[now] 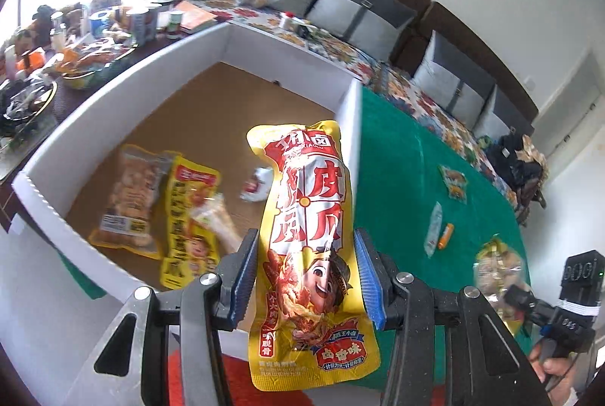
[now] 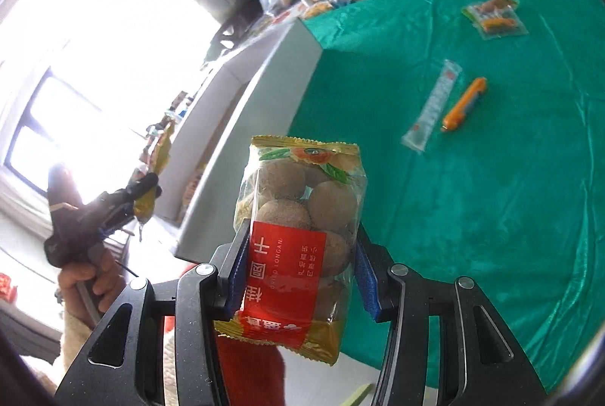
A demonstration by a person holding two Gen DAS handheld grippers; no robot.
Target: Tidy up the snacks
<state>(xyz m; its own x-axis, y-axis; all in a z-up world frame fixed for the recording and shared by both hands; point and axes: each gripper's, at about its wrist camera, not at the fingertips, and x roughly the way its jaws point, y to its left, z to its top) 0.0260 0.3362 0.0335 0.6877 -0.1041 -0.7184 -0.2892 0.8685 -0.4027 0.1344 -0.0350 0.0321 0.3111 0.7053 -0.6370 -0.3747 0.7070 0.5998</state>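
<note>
My left gripper (image 1: 307,273) is shut on a yellow and red chicken-feet snack pack (image 1: 310,247) and holds it upright above the near corner of the white box (image 1: 75,126). Three snack packs lie on the box's brown floor, among them a yellow pack (image 1: 189,220). My right gripper (image 2: 298,266) is shut on a clear bag of dried longans (image 2: 298,235) with a red label, held above the green cloth (image 2: 472,198). The right gripper also shows in the left wrist view (image 1: 506,292), and the left gripper in the right wrist view (image 2: 143,190).
On the green cloth lie a clear stick pack (image 2: 433,107), an orange tube (image 2: 465,103) and a small green packet (image 2: 495,16). A sofa with grey cushions (image 1: 363,12) and floral cover runs behind. A cluttered table (image 1: 75,39) stands left of the box.
</note>
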